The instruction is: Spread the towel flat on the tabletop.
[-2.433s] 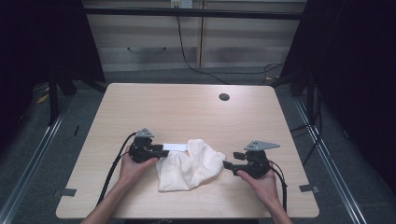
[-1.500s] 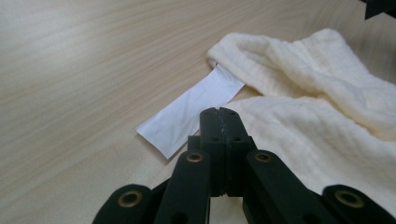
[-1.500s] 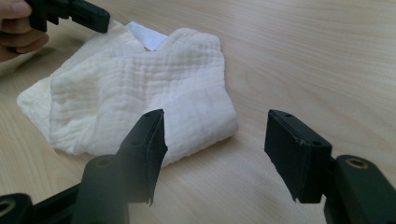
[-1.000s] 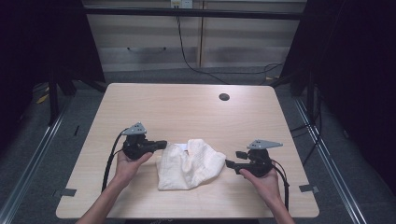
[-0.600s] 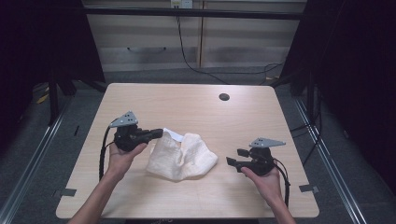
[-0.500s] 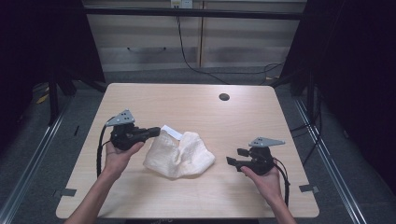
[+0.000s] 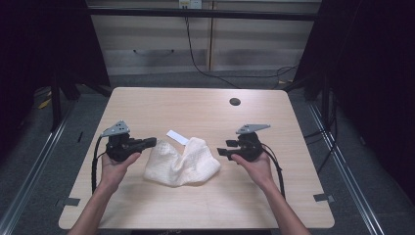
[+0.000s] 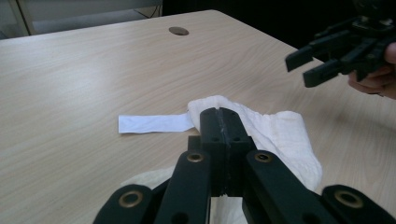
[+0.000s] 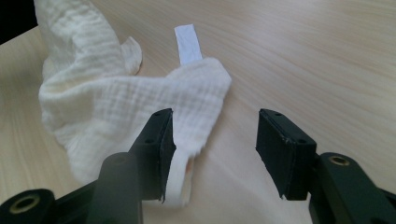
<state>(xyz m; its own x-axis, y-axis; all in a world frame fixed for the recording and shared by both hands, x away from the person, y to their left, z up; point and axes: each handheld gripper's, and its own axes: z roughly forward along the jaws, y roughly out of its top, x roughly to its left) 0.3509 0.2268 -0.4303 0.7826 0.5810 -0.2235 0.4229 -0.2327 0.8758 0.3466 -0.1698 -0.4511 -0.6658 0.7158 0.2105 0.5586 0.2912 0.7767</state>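
Observation:
A crumpled white cloth [image 7: 182, 160] lies at the table's middle front. My left gripper [image 7: 152, 142] is at its left edge with the jaws pressed together on the cloth [image 8: 280, 130], which shows beyond and under the tips [image 8: 219, 113]. My right gripper [image 7: 220, 152] is open at the cloth's right corner. In the right gripper view the cloth [image 9: 116, 93] reaches the left jaw, and bare table lies between the two jaws of the right gripper [image 9: 212, 122]. That open right gripper [image 8: 310, 65] also hovers at the upper right of the left gripper view.
A flat white paper strip [image 7: 177, 137] lies on the wooden table [image 7: 195, 107] just behind the cloth, partly under its edge [image 8: 152, 123] [image 9: 189, 44]. A small dark round hole [image 7: 235, 102] sits at the back right.
The left gripper pulled the cloth leftward and back, uncovering the paper strip. In the last half second the right gripper moved forward and left up to the cloth's right corner.

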